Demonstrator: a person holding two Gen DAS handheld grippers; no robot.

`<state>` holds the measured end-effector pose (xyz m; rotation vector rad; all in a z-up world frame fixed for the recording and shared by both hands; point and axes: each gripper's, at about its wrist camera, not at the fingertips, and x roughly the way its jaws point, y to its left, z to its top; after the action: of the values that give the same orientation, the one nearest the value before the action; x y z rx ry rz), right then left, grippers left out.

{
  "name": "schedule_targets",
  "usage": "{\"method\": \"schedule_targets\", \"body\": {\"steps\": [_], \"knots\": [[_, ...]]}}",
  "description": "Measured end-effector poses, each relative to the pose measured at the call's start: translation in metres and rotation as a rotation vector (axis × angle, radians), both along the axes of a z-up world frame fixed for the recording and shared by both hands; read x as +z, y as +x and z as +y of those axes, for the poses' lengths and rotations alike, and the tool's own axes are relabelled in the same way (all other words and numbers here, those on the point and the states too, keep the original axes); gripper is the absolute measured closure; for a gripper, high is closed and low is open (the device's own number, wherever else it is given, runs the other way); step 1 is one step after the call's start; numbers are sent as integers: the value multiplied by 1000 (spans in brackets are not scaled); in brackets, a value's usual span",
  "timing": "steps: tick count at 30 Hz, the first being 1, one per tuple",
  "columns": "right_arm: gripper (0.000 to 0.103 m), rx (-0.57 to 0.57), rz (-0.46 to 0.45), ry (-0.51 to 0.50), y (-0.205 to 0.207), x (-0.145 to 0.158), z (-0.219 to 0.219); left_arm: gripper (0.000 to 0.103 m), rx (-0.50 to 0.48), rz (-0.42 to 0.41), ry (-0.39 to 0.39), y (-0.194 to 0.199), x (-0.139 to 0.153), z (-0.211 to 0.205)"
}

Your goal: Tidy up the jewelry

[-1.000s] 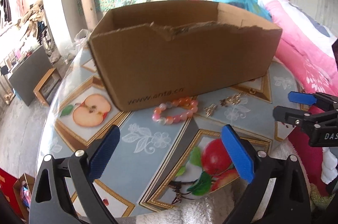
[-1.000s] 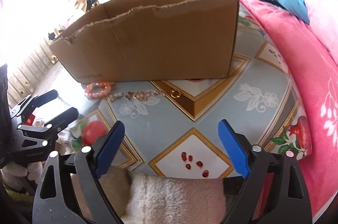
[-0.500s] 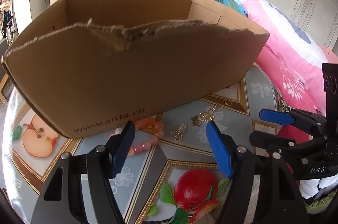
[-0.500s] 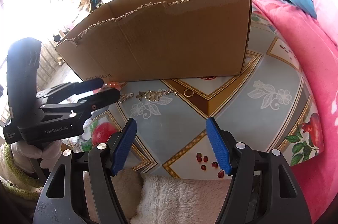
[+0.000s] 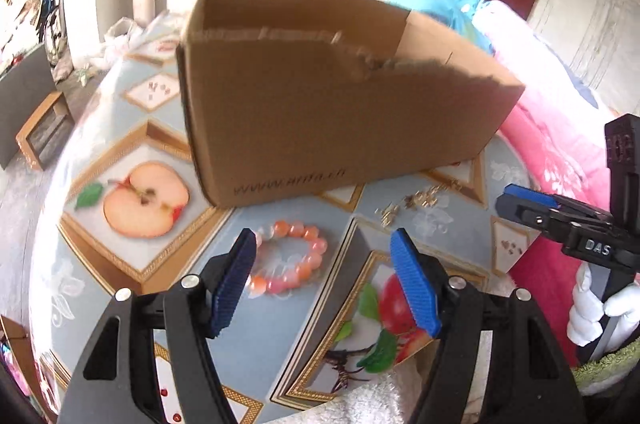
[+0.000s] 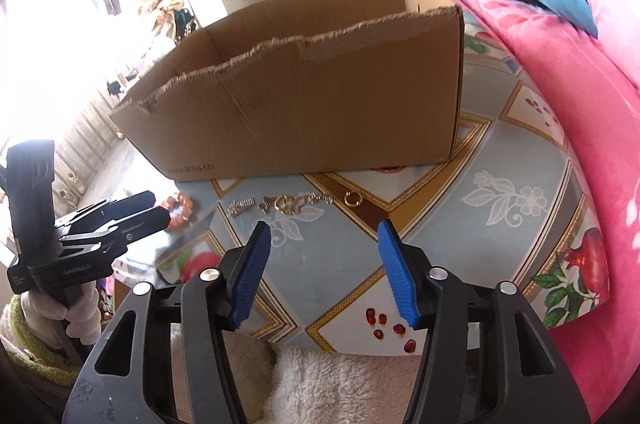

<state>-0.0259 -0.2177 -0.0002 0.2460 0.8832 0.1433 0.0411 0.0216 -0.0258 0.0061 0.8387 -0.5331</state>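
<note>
We see the left gripper with its blue pads apart over the near part of the desk, grasping nothing; a bead bracelet lies flat on the desk between the pads as seen from the left wrist, though the left pad covers part of the ring and we cannot tell whether it touches the beads. The right gripper is likewise released and empty; its jaws have just been closing, with only bare desk between them. Past it, a gold chain piece, a small silver piece and a gold ring lie in a row just before the box, which stands toward the far edge of the desk. The left wrist view is blurred, so these small pieces show there only as glints. The box's torn front wall hides its floor, so we cannot tell what is inside. The print on the box is hard to read. Something red peeks from under the box's right corner, too hidden to name. A white-gloved hand holds the right gripper's handle, cut off by the frame edge. A pink blanket borders the desk's right edge.
</note>
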Motion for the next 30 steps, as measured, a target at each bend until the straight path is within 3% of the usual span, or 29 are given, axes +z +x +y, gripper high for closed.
{"method": "schedule_targets", "body": {"steps": [6,13,19,25,30], "knots": [[65,-5,-71,23,8,19,-6,35,-29,-90,-40,6,22,-14],[74,-29,-120,26,26,33,-16,35,-9,-125,-62,16,29,-18],[75,-46,-142,44,34,33,-21,35,-2,-148,-32,15,32,-21],[75,-32,-111,3,25,24,-19,35,-40,-158,43,4,23,-35],[75,-8,-39,-50,18,4,-13,37,-93,-113,62,-3,10,-53]]}}
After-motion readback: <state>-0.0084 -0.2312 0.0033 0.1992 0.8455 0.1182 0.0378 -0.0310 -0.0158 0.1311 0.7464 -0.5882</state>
